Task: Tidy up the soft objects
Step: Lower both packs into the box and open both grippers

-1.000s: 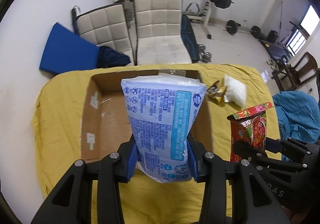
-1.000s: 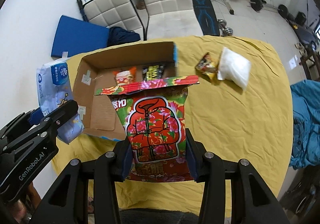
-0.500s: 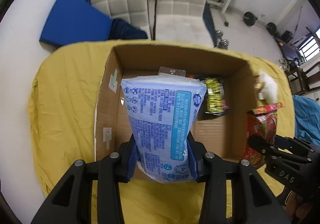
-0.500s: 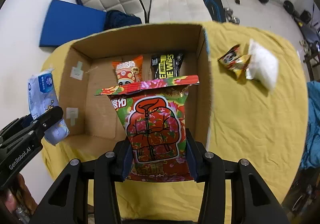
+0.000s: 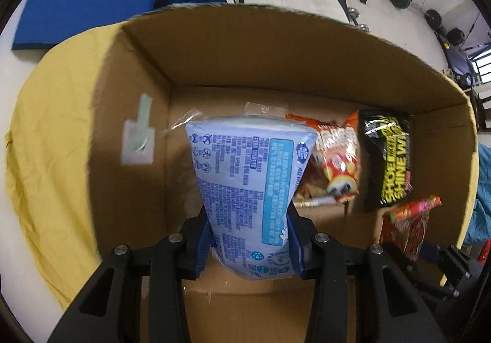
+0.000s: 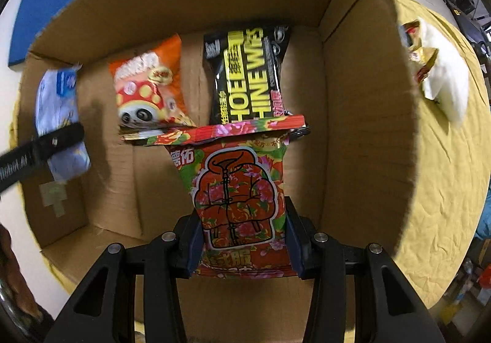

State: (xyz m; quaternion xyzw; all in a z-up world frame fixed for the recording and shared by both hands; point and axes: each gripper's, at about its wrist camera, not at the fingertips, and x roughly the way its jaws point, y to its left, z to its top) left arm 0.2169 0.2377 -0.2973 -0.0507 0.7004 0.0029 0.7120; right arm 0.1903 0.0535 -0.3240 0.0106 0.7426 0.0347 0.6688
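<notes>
- Left gripper (image 5: 248, 246) is clenched on the pale blue soft plastic tissue pack (image 5: 250, 186), centre frame, inside the brown cardboard box (image 5: 245, 45).
- Right gripper (image 6: 244, 246) is clenched on the glossy red floral crinkly packet (image 6: 239, 198), centre frame, also inside the box.
- Both packs look light, squashy and slippery; a mid-body pinch suits them.

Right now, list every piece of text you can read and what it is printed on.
"SHOE SHINE WIPES", partly cut off: black pack lying in the cardboard box.
"德佑": red floral pack held in the right gripper.
Blue pack in the left gripper: print too small to read.
Orange panda pack: lettering blurred.
</notes>
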